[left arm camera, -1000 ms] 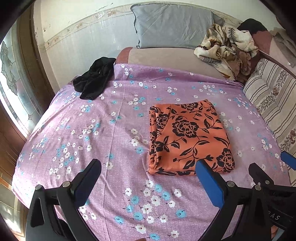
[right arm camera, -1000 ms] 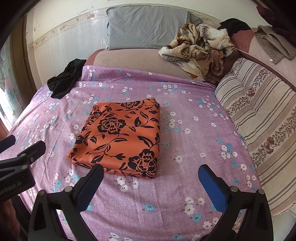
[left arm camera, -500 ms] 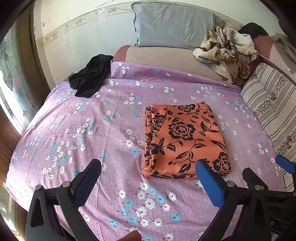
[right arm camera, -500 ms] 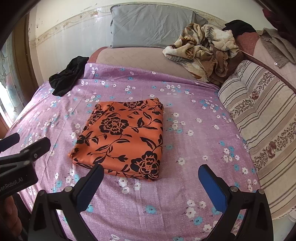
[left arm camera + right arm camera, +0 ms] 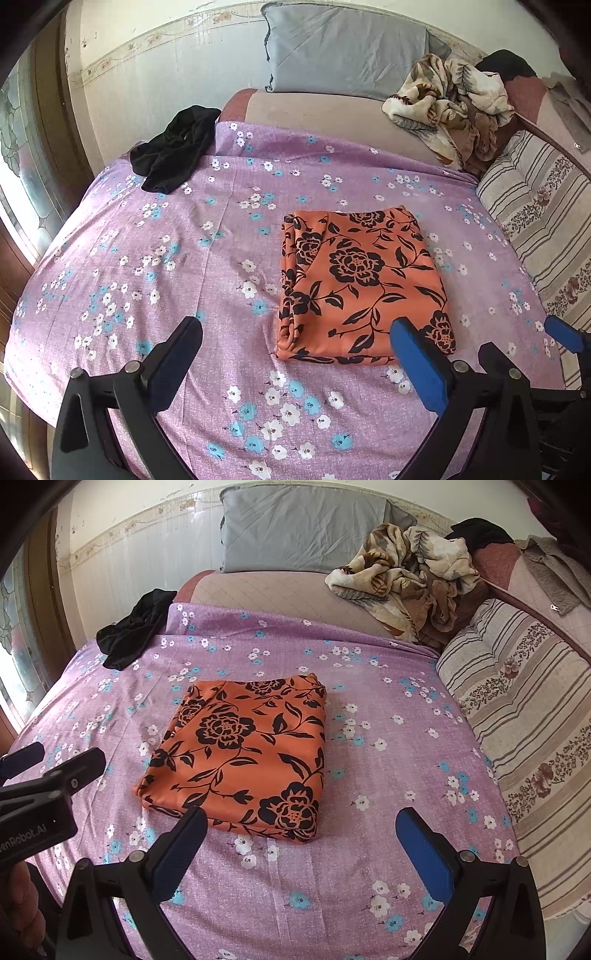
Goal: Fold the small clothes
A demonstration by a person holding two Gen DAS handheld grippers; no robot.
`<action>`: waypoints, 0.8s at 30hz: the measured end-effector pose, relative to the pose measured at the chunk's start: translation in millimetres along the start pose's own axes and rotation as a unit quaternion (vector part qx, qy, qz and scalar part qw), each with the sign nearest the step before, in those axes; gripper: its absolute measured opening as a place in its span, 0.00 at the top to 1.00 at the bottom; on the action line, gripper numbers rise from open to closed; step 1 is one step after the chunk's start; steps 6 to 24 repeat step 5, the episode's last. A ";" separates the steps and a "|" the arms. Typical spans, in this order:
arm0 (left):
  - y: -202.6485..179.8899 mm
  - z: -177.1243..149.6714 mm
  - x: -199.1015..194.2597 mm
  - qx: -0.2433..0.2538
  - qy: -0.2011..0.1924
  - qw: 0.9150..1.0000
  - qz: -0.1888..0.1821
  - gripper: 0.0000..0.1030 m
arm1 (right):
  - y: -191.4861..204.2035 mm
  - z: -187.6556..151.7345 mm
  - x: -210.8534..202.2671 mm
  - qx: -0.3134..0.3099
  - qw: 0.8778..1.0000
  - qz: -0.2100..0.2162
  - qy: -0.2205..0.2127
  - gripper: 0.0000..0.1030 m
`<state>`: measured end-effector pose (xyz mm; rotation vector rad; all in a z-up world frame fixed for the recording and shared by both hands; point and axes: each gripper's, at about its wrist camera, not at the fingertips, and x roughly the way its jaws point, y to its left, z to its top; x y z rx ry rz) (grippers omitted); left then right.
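An orange cloth with black flowers (image 5: 354, 284) (image 5: 243, 753) lies folded into a neat rectangle in the middle of the purple flowered bedsheet (image 5: 147, 258) (image 5: 388, 775). My left gripper (image 5: 295, 343) hangs open over the sheet just short of the cloth's near edge, holding nothing. To its right my right gripper (image 5: 301, 829) is open too, and empty, above the cloth's near right corner. The left gripper's body also shows at the left edge of the right wrist view. A crumpled black garment (image 5: 177, 151) (image 5: 136, 627) lies at the far left of the bed.
A grey pillow (image 5: 347, 48) leans on the wall at the head of the bed. A heap of beige patterned blanket (image 5: 450, 107) sits at the far right. A striped cushion (image 5: 517, 709) lines the right side. A glazed door (image 5: 22, 155) stands at the left.
Both grippers have drawn back and up from the folded cloth, which now sits farther off in both views. The cloth itself has not moved.
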<state>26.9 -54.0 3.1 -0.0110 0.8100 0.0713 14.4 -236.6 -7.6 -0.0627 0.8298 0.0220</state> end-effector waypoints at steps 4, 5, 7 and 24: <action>-1.3 4.4 0.7 0.000 -0.010 1.000 0.002 0.02 | 0.0 1.8 3.9 0.000 1.000 0.001 0.003 0.00; -1.5 5.5 1.9 0.000 -0.009 1.000 0.000 0.02 | 0.1 2.4 5.0 -0.001 1.000 0.001 0.003 0.00; -1.5 5.5 1.9 0.000 -0.009 1.000 0.000 0.02 | 0.1 2.4 5.0 -0.001 1.000 0.001 0.003 0.00; -1.5 5.5 1.9 0.000 -0.009 1.000 0.000 0.02 | 0.1 2.4 5.0 -0.001 1.000 0.001 0.003 0.00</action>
